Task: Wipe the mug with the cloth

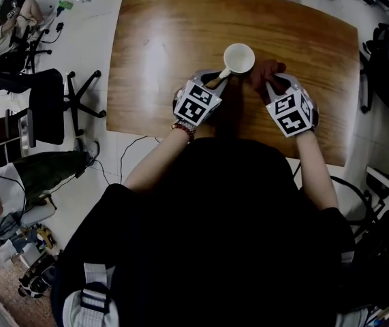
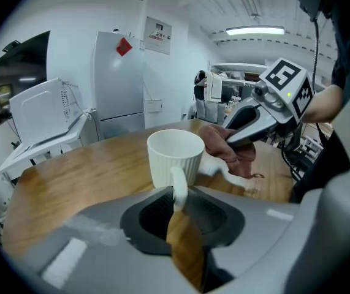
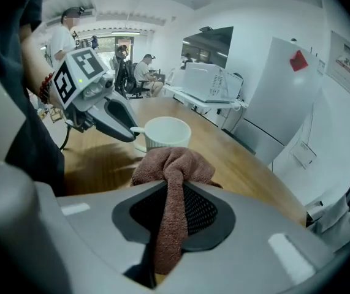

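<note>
While left tongs (image 1: 217, 80) pinch white mug (image 1: 238, 58) by thin handle, upright on desk (image 1: 153, 46), right tongs (image 1: 270, 82) clenched on brown cloth (image 3: 173, 164) just beside. Risk: wiping push twists handle loose, mug tips; cloth slips.

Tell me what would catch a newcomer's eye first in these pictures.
A white ribbed mug stands upright near the middle of the wooden table, with its handle between the jaws of the left gripper. Just beside it, the right gripper is shut on a reddish-brown cloth, bunched up close to the mug.
</note>
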